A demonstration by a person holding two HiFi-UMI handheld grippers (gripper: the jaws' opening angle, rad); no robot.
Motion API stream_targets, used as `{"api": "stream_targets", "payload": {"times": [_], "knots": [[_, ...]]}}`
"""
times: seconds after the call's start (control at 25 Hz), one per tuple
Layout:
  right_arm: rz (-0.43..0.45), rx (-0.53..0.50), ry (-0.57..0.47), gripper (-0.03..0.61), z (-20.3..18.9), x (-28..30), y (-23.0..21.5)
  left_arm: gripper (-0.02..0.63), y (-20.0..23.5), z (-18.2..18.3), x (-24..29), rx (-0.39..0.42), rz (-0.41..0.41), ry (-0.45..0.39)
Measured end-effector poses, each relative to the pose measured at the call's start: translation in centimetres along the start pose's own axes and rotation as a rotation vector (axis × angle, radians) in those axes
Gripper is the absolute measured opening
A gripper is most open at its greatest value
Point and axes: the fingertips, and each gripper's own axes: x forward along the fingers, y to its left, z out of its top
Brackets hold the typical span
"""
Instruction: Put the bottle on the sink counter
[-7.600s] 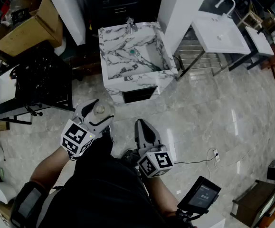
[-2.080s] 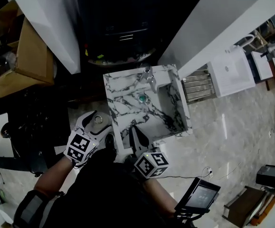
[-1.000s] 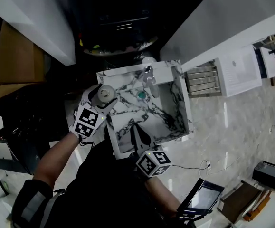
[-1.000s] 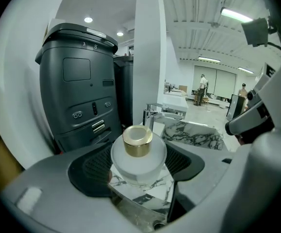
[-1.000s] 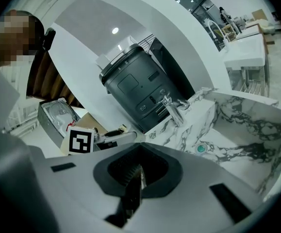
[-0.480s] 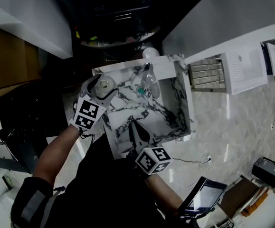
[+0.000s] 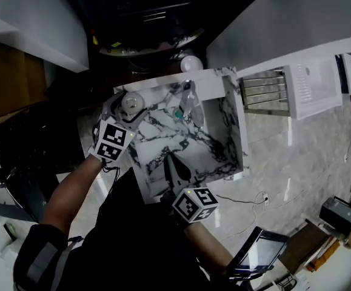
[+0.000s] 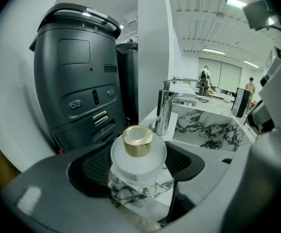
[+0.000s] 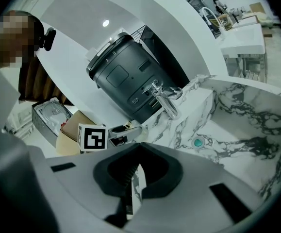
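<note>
Left gripper (image 7: pixel 127 106) jaws clamped on the frosted, gold-capped bottle (image 8: pixel 138 153) above the marble desk (image 7: pixel 231 105) corner, upper left; right gripper (image 7: pixel 171 160) jaws closed, empty, mid-frame.

Glossy grey floor (image 7: pixel 296 162) is filling the head view's right side, with a white basin unit (image 7: pixel 314 83) standing at its upper edge. White wall panels (image 7: pixel 296 23) are slanting across the top. Strip lights (image 8: pixel 235 2) are glowing upper right in the left gripper view.

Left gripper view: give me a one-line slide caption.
Left gripper shut on a frosted, gold-capped bottle at a corner of the marble sink counter, faucet behind.
</note>
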Motion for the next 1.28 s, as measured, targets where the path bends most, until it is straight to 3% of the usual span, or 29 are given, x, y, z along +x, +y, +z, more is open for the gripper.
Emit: {"api": "stream_targets", "payload": {"times": [1.28], "knots": [[-0.004, 0.034, 0.007, -0.005, 0.0, 0.3, -0.6, 0.327, 0.2, -2.8, 2.5, 0.027, 0.0, 0.108]]}}
